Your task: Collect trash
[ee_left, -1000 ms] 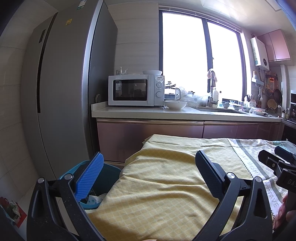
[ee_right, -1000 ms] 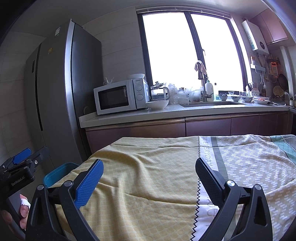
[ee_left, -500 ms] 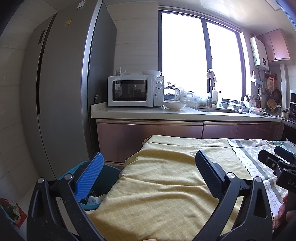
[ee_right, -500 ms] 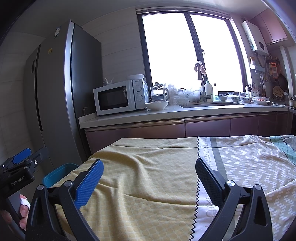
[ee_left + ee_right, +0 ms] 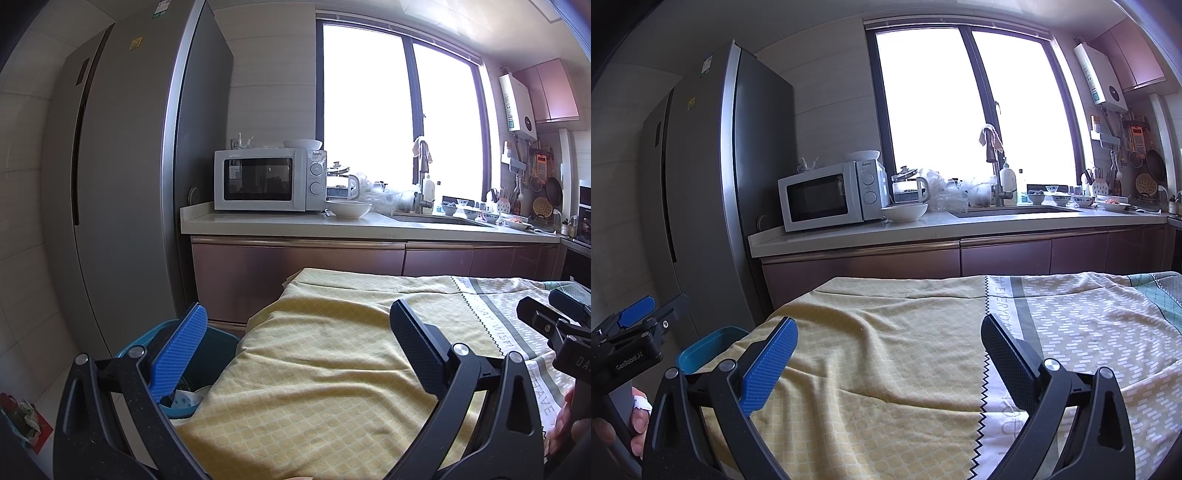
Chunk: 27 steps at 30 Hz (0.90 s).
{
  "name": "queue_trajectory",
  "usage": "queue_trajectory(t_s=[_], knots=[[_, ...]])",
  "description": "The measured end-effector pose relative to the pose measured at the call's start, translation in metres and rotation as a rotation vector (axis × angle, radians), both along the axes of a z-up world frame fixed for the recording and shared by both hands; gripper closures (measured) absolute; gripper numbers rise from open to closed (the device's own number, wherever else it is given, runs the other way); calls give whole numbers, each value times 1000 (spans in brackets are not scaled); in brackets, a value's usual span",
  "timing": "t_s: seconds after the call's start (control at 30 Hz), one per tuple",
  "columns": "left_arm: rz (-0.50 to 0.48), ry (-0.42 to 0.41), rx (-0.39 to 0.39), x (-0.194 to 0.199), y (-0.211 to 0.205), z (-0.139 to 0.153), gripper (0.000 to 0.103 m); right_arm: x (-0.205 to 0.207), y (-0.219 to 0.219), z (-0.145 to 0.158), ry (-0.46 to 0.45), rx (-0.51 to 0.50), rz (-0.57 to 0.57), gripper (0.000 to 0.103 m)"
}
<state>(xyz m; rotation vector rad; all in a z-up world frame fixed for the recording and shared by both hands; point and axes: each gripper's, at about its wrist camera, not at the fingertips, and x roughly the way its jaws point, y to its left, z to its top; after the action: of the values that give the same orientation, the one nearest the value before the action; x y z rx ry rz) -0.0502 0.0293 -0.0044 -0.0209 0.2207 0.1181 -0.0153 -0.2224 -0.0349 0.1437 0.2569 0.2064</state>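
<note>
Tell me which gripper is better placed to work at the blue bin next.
Left, probably. The left gripper is open, and the blue bin sits just past its blue finger, beside the yellow tablecloth. The right gripper, also open, hangs over the cloth, further from the bin.

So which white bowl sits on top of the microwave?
The smaller white bowl rests on the microwave roof; the wider bowl sits on the counter beside the microwave.

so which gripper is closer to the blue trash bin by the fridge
Left. The left gripper hangs at the table's left edge with its blue finger right over the blue bin. The right gripper sits farther right, over the tablecloth.
</note>
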Motion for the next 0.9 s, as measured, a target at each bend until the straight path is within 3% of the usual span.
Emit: queue_trajectory(t_s=[0.9], knots=[[2, 1, 5, 0, -1, -2, 6, -3, 2, -1, -1, 3, -5, 7]])
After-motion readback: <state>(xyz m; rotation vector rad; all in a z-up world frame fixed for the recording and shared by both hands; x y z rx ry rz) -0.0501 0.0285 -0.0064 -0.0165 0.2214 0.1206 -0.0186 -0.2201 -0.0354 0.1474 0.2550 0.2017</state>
